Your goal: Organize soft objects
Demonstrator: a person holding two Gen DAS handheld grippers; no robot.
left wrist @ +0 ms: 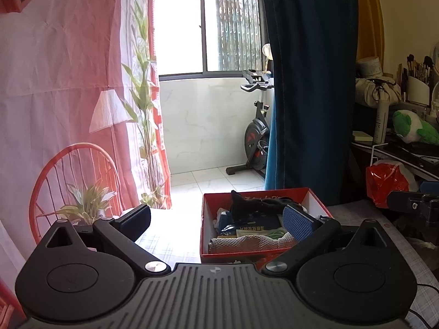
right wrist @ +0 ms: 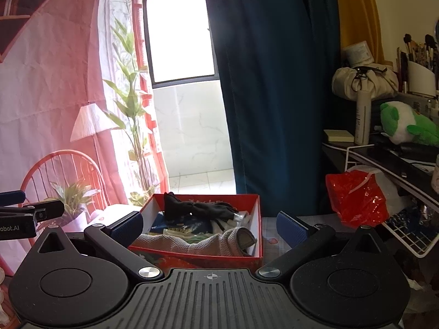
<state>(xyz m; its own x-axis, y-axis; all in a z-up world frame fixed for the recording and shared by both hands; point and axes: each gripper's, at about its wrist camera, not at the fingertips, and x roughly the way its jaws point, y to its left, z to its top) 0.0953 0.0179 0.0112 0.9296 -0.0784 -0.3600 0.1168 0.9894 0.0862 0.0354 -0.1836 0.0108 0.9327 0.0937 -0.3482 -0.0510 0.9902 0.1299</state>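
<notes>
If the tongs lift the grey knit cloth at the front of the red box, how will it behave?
The grey knit cloth would probably droop: it lies rumpled and folded. It looks light. Its textured weave should grip rather than slip.

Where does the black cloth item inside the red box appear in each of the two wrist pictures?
Left wrist view: the black cloth item lies at the far end of the red box, right of centre, just behind the left gripper.
Right wrist view: it lies at the far end of the box, near the centre, between the open fingers of the right gripper.
Shared landmark: the blue curtain behind the box.
</notes>
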